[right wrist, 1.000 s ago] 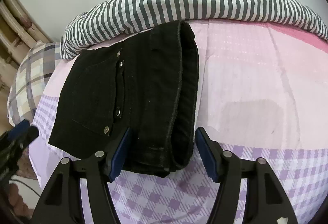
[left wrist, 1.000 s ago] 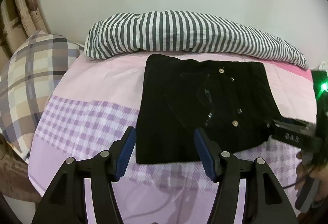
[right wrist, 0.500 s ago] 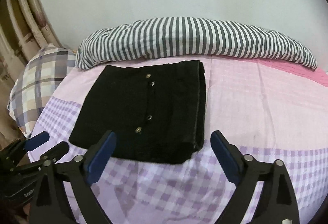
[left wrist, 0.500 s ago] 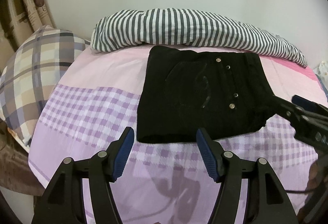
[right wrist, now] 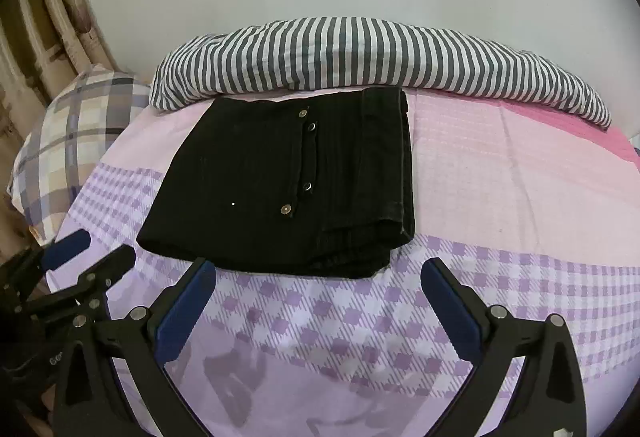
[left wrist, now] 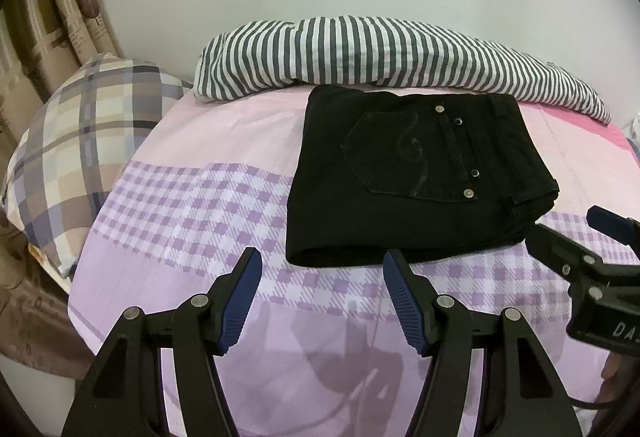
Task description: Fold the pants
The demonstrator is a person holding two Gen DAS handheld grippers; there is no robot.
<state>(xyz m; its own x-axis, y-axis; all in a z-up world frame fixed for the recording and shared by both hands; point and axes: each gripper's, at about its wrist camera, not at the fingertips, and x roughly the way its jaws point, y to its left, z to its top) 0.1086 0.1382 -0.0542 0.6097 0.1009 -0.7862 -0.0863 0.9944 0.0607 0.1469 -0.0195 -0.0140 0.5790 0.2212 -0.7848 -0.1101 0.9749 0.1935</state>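
I am looking across a bed (left wrist: 208,197) with a pink and purple checked sheet, a plain pale wall behind it, a plaid pillow (left wrist: 76,145) at the far left and a grey-and-white striped cover (left wrist: 380,57) bunched along the wall. The fisheye rim cuts off the corners of both views, and a beige curtain at the left edge is only partly visible. From my left wrist camera only part of the right gripper (left wrist: 592,249) shows at the right edge. I cannot make out the stitched curl on the pocket clearly; it is faint against the dark cloth.

The black pants (left wrist: 408,181) lie folded into a thick rectangle on the sheet, the far edge just under the striped cover. The back pocket faces up, with a row of small metal studs beside it, and the stacked layers show at the near right corner (right wrist: 360,253).

My left gripper (left wrist: 322,293) hangs short of the near fold with its blue pads spread and nothing between them. In the right wrist view the right gripper (right wrist: 320,293) is spread wider, also empty and clear of the cloth, and the left gripper (right wrist: 88,249) sits at the lower left.

A second ago the right fingers straddled the thick right edge of the pants; now both tools have pulled back from the bundle, and the pants lie flat.
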